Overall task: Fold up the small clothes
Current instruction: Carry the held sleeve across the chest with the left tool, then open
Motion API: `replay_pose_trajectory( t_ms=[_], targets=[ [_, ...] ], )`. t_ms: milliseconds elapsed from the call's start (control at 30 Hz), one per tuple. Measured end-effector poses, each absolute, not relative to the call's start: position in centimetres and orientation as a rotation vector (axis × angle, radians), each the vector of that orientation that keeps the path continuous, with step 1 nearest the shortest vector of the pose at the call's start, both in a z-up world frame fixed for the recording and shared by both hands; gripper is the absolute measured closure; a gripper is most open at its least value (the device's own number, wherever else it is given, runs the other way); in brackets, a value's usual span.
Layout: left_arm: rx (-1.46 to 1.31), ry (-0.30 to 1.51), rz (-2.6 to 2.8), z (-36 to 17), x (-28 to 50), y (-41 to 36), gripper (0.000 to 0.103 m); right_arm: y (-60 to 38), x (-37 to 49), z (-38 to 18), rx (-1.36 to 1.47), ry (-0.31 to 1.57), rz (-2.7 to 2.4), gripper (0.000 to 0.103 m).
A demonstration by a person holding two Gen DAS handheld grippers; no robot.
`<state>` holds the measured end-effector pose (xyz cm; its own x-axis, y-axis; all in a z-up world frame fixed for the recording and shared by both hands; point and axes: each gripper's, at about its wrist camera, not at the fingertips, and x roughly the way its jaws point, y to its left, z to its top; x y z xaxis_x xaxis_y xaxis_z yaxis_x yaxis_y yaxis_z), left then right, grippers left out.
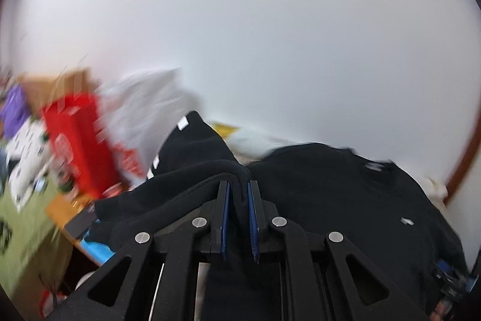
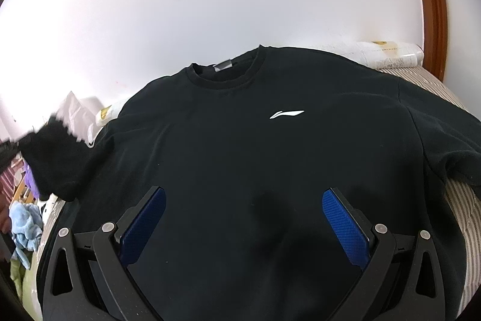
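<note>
Currently: black sweatshirt sleeve clamped between left gripper pads, lifted; right gripper, jaws wide apart, hovers tilted down over chest.

A bed with a striped beige cover carries a black shirt spread flat, chest up, neck toward the white wall. A white pillow lies at the bed's far right edge.
</note>
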<state>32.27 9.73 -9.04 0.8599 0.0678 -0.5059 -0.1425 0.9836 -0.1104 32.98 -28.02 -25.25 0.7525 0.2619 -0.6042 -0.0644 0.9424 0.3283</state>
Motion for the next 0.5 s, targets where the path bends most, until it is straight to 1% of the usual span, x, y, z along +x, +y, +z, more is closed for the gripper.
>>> replay_pose_trajectory(
  t_ms=[133,233,433,500],
  targets=[
    [-0.006,0.525,0.002,-9.4,32.0,1.8,0.092,-27.7,33.0,-25.2,0.28,0.691,0.193,0.001],
    [0.028,0.567,-0.035,-11.7,32.2,-2.2,0.092,-27.8,33.2,-25.3,0.263,0.696,0.174,0.001],
    [-0.052,0.679,-0.065,-16.0,32.4,-3.9,0.091,-28.4,33.4,-25.3,0.291,0.696,0.16,0.001],
    [-0.075,0.702,-0.069,-16.6,32.1,-3.8,0.085,-28.4,33.5,-25.3,0.292,0.7,0.152,0.001]
  ],
)
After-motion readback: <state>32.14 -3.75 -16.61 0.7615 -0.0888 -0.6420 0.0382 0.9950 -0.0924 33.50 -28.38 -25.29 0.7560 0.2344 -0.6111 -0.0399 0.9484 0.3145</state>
